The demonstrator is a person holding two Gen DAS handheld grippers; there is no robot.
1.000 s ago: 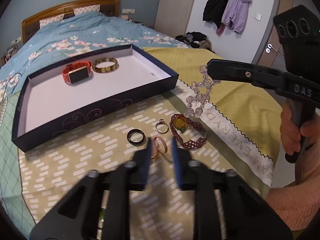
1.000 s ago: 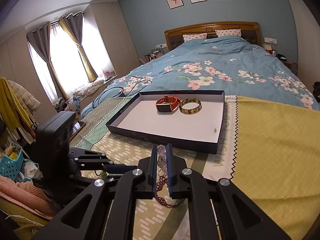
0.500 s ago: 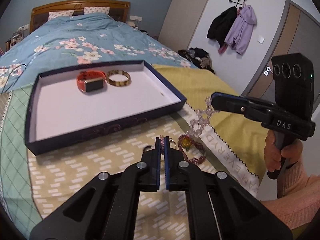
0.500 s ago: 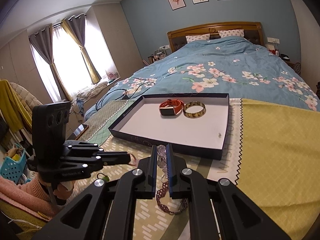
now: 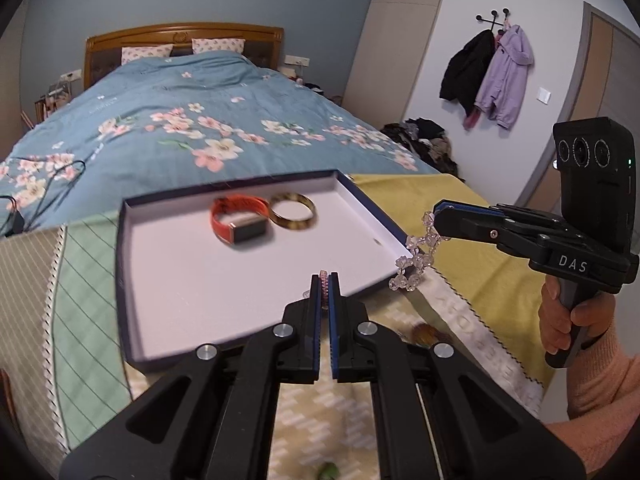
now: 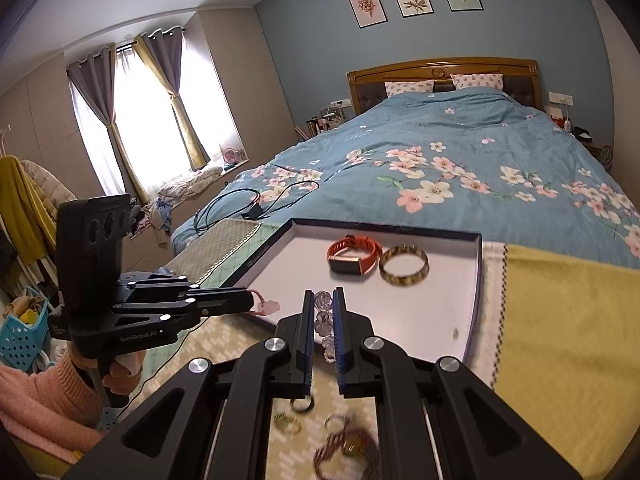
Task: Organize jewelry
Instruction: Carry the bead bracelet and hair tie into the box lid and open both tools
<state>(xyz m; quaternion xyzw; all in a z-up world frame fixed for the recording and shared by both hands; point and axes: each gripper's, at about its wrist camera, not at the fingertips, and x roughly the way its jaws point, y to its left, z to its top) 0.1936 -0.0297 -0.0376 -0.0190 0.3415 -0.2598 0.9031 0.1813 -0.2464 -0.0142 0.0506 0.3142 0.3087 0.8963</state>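
My left gripper is shut on a small pink beaded band and hangs over the near edge of the dark-blue tray. From the right wrist view, that left gripper has the pink band sticking out at its tip. My right gripper is shut on a clear crystal bead bracelet, which dangles by the tray's right corner. Inside the tray lie an orange watch and a tortoiseshell bangle.
On the patterned cloth under my right gripper lie a maroon bead bracelet and a few loose rings. A black cable rests on the blue floral bedspread. A yellow cloth covers the bed to the right.
My left gripper closed on the pink band and lifted it off the cloth toward the tray. My right gripper carried the crystal bracelet closer to the tray's edge.
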